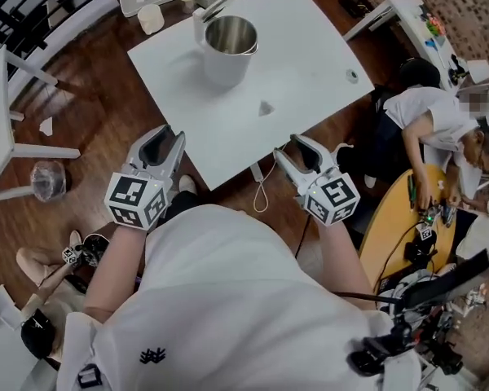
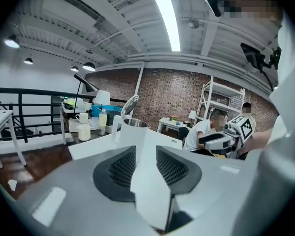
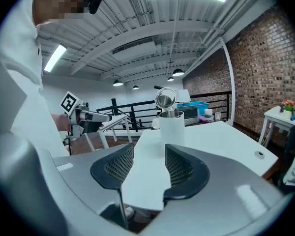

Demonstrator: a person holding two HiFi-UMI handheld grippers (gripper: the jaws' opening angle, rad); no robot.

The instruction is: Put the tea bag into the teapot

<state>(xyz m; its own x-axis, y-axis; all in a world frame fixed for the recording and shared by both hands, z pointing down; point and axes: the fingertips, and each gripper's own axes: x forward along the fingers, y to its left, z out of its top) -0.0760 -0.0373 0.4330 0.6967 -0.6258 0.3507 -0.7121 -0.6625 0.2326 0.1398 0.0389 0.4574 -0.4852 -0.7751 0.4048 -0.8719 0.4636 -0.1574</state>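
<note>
Teapot (image 1: 228, 51), white outside, steel inside, lid tipped up, stands beyond empty, spread left tongs (image 1: 165, 142) and right tongs (image 1: 293, 150).

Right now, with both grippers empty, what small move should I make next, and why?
Probably ease the right gripper forward over the tea bag. Its jaws are open and empty, the tea bag lies alone on the table just ahead of it, and the teapot stands open beyond.

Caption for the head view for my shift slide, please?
Left gripper and right gripper, open and empty, hover short of the white table; tea bag mid-table, open teapot beyond.
</note>
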